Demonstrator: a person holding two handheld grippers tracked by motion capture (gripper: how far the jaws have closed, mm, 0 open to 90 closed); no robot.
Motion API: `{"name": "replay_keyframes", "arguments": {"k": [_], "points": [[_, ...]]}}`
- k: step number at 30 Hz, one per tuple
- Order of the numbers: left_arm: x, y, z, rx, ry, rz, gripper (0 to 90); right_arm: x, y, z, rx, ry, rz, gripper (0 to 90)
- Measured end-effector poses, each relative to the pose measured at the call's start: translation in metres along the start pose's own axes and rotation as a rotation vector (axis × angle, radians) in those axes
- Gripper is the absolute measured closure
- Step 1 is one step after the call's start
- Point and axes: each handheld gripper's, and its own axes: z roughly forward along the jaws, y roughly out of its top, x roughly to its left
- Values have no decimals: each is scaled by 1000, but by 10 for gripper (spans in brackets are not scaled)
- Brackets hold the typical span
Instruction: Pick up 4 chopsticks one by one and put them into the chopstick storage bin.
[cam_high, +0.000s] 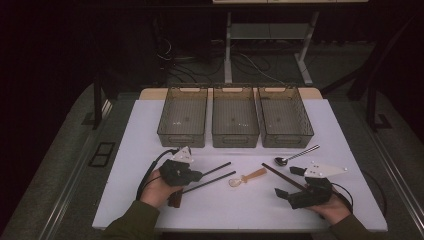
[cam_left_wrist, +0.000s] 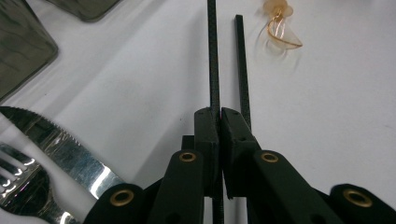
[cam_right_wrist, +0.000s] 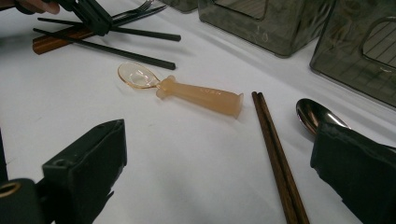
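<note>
My left gripper is shut on a black chopstick, pinching it near its near end. A second black chopstick lies on the table just beside it. Farther right lies an orange plastic spoon with its clear bowl towards the left gripper. My right gripper stands open with nothing between its jaws, low over the table. A pair of brown chopsticks and a metal spoon lie just ahead of it.
Three smoky plastic bins stand in a row at the back of the white table. A serrated knife and a fork lie by the left gripper, and a brown wooden handle lies under it.
</note>
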Motion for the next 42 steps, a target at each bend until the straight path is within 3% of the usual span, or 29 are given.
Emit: {"name": "replay_keyframes", "arguments": {"k": [42], "points": [[30, -9, -46, -117, 49, -113, 851, 1, 0, 1, 10, -3, -13, 39]]}}
